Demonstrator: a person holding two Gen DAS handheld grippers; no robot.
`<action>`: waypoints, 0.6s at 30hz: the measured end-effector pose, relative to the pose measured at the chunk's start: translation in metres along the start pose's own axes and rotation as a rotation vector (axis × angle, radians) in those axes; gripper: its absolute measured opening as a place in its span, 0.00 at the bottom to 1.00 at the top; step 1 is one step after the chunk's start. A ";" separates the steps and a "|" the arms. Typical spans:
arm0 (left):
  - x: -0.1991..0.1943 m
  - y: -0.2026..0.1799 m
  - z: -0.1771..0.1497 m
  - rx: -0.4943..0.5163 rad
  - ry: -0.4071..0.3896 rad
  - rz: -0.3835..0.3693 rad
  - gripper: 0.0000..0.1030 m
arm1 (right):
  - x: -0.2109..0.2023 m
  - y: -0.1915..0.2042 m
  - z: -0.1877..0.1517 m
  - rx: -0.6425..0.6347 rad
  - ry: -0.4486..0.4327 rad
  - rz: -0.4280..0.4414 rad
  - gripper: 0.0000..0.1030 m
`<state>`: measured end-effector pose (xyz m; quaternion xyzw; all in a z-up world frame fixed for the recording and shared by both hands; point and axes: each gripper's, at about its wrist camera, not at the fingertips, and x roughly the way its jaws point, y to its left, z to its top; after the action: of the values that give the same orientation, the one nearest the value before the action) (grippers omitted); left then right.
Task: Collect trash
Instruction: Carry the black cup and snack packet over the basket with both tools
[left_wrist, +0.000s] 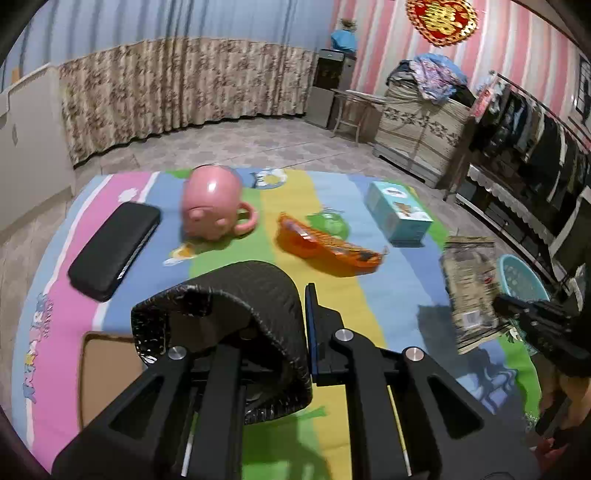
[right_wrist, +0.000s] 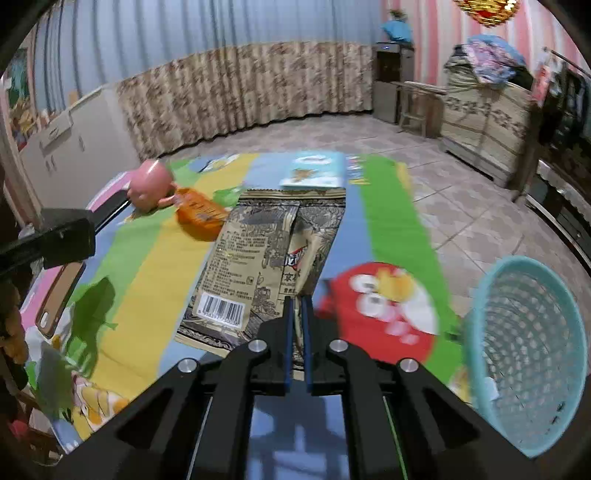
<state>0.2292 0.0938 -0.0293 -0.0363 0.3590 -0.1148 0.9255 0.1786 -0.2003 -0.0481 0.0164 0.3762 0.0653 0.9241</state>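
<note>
My left gripper is shut on a black crumpled wrapper and holds it above the colourful mat. My right gripper is shut on a beige snack bag, which hangs above the mat; the bag also shows in the left wrist view. An orange snack wrapper lies on the mat ahead, also seen in the right wrist view. A teal mesh basket stands on the floor to the right of my right gripper.
A pink mug lies on its side on the mat. A black case lies left, a blue tissue box right, a brown board near left. Cabinets and a clothes rack line the right wall.
</note>
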 end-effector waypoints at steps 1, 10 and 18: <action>0.001 -0.011 0.001 0.023 -0.006 0.003 0.08 | -0.008 -0.012 -0.002 0.015 -0.012 -0.012 0.05; 0.011 -0.084 0.014 0.088 -0.036 -0.056 0.08 | -0.058 -0.102 -0.012 0.146 -0.113 -0.101 0.05; 0.021 -0.164 0.024 0.166 -0.063 -0.129 0.08 | -0.084 -0.196 -0.033 0.298 -0.162 -0.216 0.05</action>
<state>0.2296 -0.0707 -0.0012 0.0140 0.3157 -0.2022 0.9270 0.1171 -0.4060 -0.0287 0.1176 0.3058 -0.0924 0.9403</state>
